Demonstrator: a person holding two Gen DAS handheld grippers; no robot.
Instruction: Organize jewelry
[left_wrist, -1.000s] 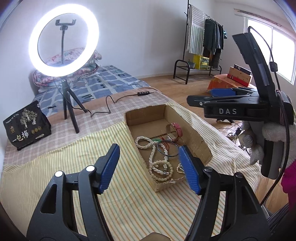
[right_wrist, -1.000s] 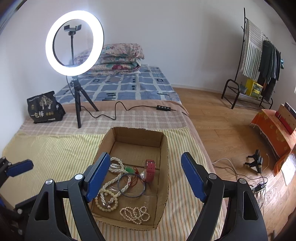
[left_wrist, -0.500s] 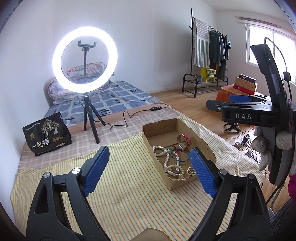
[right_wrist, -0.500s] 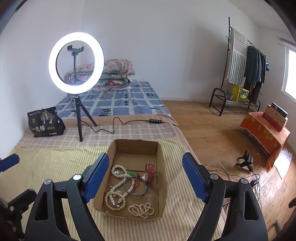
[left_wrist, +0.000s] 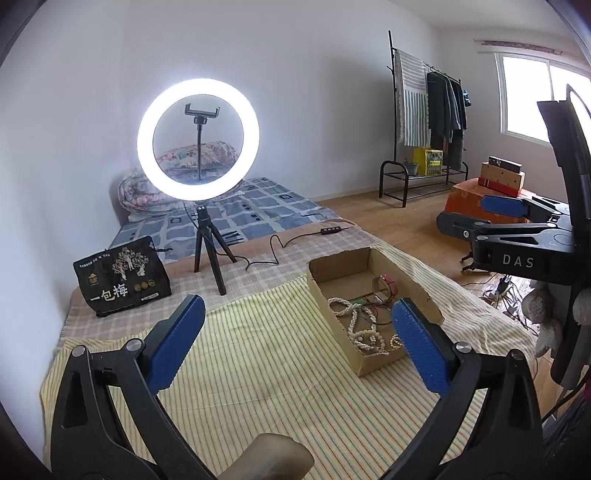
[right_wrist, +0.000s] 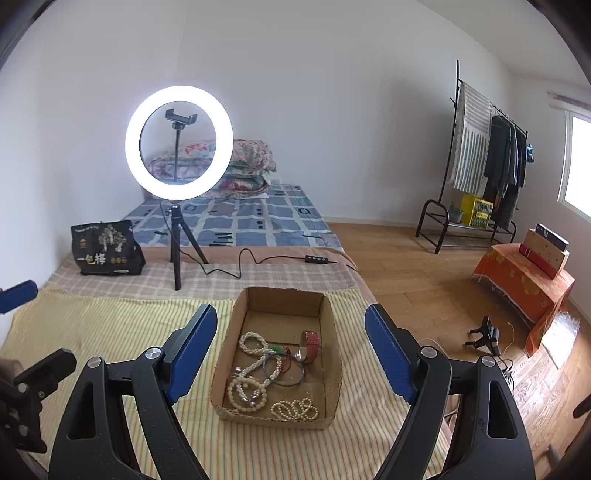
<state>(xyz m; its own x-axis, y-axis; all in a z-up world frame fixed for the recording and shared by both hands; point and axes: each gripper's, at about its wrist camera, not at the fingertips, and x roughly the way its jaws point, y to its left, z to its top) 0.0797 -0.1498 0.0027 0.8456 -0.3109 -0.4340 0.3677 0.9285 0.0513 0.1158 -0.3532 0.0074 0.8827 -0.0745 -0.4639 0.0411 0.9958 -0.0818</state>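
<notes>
An open cardboard box (right_wrist: 328, 373) lies on the striped cloth (right_wrist: 110, 332). In it are pearl bead strands (right_wrist: 251, 384), a blue bangle (right_wrist: 282, 371) and a red watch (right_wrist: 312, 345). The box also shows in the left wrist view (left_wrist: 325, 295). My right gripper (right_wrist: 291, 354) is open and empty, held above and short of the box. My left gripper (left_wrist: 295, 343) is open and empty, over the cloth to the left of the box. The right gripper (left_wrist: 509, 221) shows at the right edge of the left wrist view.
A lit ring light on a tripod (right_wrist: 179, 144) stands behind the box, its cable (right_wrist: 240, 266) running right. A black bag (right_wrist: 107, 249) sits at the back left. The bed's right edge drops to a wooden floor (right_wrist: 424, 280) with a clothes rack (right_wrist: 480, 162).
Both grippers have pulled back and up from the box, so it looks smaller and farther. Both stay open and empty. The jewelry has not moved.
</notes>
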